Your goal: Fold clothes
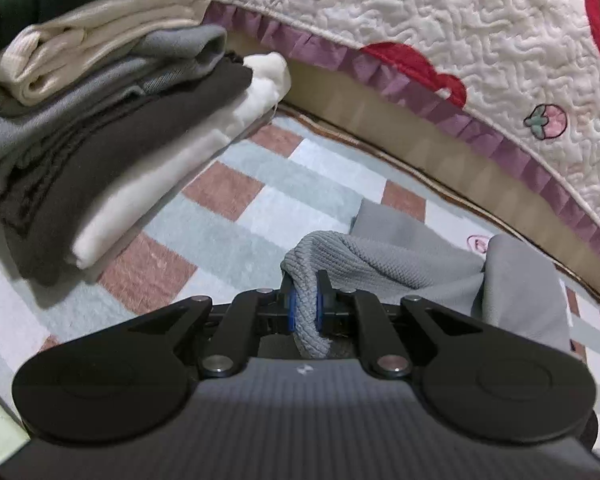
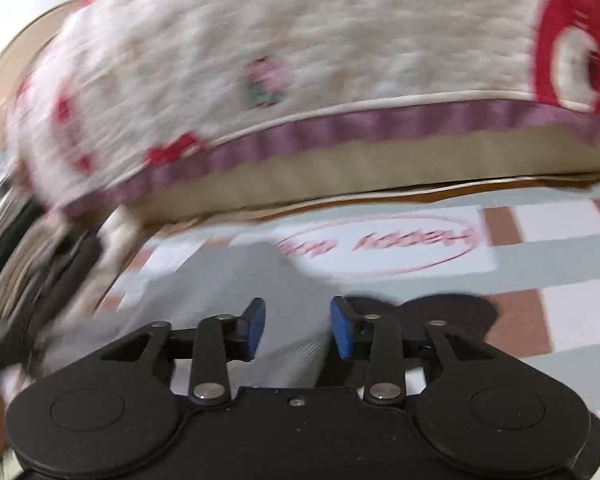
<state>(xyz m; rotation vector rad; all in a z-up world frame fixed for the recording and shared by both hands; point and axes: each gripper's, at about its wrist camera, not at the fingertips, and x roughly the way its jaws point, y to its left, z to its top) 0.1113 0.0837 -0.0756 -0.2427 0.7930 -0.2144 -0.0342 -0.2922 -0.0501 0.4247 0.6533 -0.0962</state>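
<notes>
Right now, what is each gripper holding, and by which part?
The left gripper pinches the grey garment by its ribbed edge. The right gripper is open, holding nothing.

Even, soft indoor light; left wrist view mostly sharp, right wrist view motion-smeared, both bowed at fisheye edges

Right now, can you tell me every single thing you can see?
Grey ribbed garment: one, light grey, lying on the rug, one edge pinched by the left fingers.
Folded clothes pile: one stack, cream, grey, dark grey, white and dark green layers, on the rug at left.
Rug: one, checked in white, pale green and brownish pink, under everything.
Quilt: one, white with red shapes and a purple frill, hanging behind the rug.
Left gripper: black, blue fingers shut on the garment.
Right gripper: black, blue fingers apart, over the garment.
</notes>
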